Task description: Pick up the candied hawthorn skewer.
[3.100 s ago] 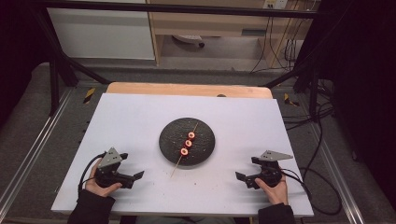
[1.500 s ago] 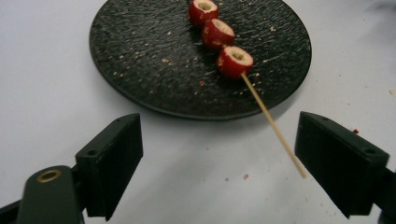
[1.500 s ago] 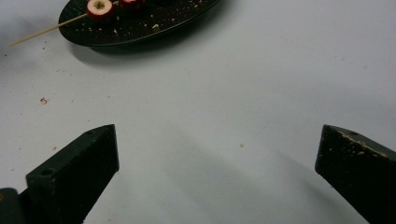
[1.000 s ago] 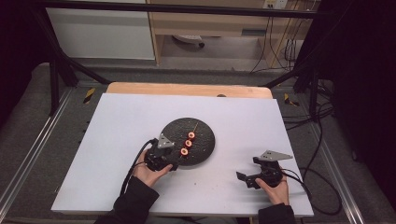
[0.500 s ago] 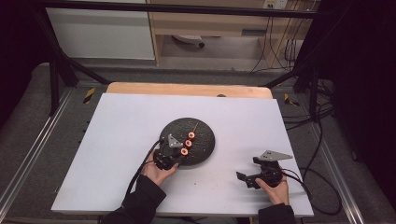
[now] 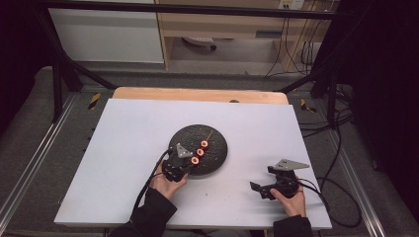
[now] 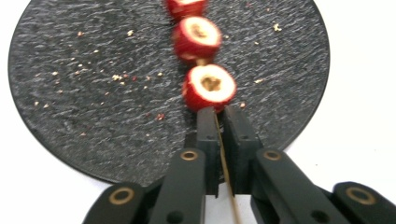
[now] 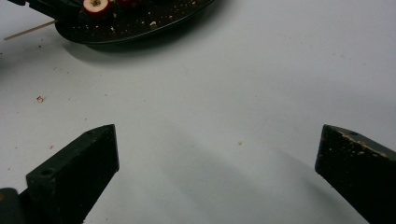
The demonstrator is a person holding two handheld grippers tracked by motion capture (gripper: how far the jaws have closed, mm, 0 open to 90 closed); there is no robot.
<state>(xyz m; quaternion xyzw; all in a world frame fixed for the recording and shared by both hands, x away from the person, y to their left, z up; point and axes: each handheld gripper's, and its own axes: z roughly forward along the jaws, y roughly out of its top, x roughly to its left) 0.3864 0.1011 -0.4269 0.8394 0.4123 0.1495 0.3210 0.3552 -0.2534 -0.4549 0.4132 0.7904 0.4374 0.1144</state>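
Note:
A round black slate plate lies in the middle of the white table. On it rests a wooden skewer threaded with three red fruit pieces. My left gripper is at the plate's near edge, its jaws drawn together on the bare stick just below the nearest fruit piece. My right gripper rests on the table at the right front, jaws wide apart with nothing between them. The plate and the skewer's end lie far off in the right gripper view.
The white table top has bare room left of and behind the plate. Crumbs dot the plate and the table near it. A wooden edge runs along the back. Cables trail from both grippers toward the front.
My left gripper has moved from the front left of the table to the plate's near edge and closed on the skewer stick. The right gripper has stayed put.

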